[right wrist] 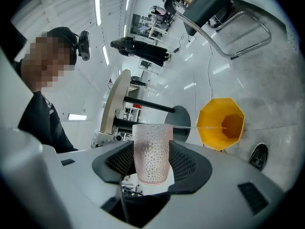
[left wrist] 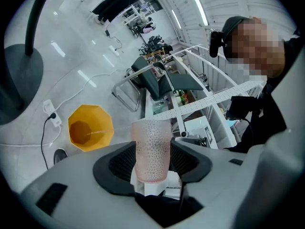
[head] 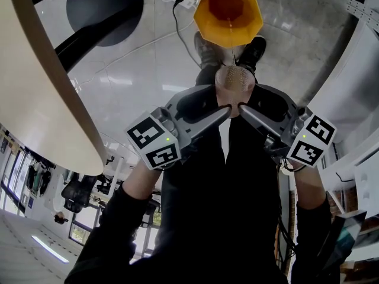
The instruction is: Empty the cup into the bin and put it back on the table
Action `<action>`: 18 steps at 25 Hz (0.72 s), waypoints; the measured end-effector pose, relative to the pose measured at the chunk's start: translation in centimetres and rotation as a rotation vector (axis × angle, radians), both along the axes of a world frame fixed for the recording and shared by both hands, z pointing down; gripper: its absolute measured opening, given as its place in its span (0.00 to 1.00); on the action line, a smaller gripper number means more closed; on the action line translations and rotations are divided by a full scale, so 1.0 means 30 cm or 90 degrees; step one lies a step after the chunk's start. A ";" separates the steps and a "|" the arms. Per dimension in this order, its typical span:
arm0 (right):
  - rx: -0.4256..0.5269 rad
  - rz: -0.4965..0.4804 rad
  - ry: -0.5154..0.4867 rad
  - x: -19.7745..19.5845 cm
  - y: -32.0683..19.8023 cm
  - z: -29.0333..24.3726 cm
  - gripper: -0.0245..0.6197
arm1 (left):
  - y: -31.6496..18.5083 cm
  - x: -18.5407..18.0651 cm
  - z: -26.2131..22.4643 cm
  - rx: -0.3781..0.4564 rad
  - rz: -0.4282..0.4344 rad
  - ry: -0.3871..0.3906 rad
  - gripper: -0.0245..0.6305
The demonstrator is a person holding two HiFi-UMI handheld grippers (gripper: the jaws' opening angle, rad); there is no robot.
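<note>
The round table (head: 35, 87) edges in at the left, with the yellow bin (head: 228, 16) standing well apart from it. Near the bin, the left gripper (head: 220, 113) and right gripper (head: 247, 112) each have their jaws closed on the pink dimpled cup (head: 235, 81). A thin stream (right wrist: 209, 127) runs from it into the bin.

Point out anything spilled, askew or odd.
Nothing spilled. The cup is tipped, clamped by the left hand-held gripper and the right hand-held gripper together; a thin stream runs from its rim into the yellow bin. It looks like deliberate pouring.
</note>
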State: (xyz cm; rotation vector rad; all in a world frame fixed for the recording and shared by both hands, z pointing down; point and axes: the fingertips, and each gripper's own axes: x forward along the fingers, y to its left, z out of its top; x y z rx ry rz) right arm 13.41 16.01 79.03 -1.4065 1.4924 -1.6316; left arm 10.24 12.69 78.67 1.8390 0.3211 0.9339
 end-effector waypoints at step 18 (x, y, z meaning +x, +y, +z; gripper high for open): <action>-0.010 0.017 -0.058 0.009 0.029 0.007 0.41 | 0.021 0.014 -0.005 -0.002 0.007 -0.002 0.41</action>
